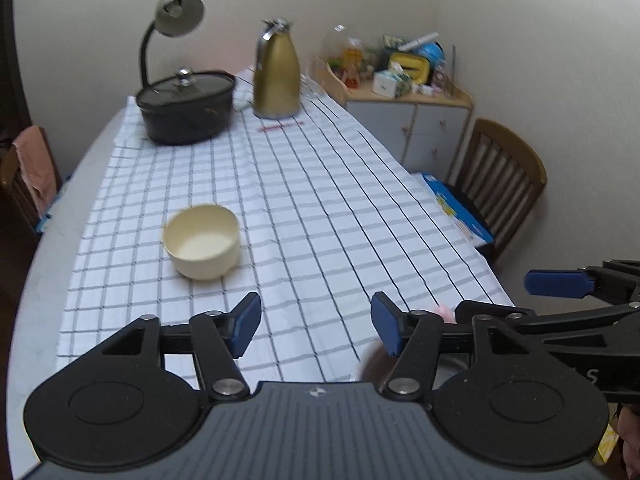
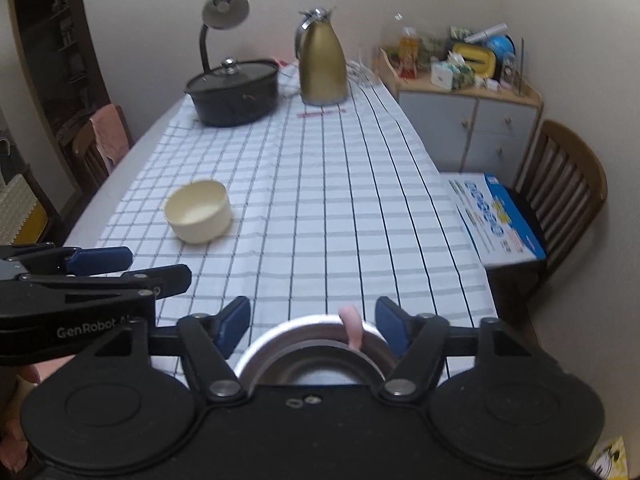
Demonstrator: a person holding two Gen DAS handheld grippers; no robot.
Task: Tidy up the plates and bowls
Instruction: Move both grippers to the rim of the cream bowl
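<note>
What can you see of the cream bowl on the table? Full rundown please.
The cream bowl is a round, deep, straight-walled bowl, matte and plain, plastic or ceramic by its look. It stands upright and looks empty, with no lid or handle. It sits on the checked tablecloth, toward the left side of the table, nearer the camera than the black lidded pot and gold jug. Nothing but the cloth touches it; both tongs are clear of it.

Open cloth around the cream bowl (image 1: 202, 242)

Right of the bowl the checked tablecloth (image 1: 320, 208) lies bare — behind it, well apart, black pot (image 1: 186, 106) and gold jug (image 1: 276, 76) block the far end.
</note>
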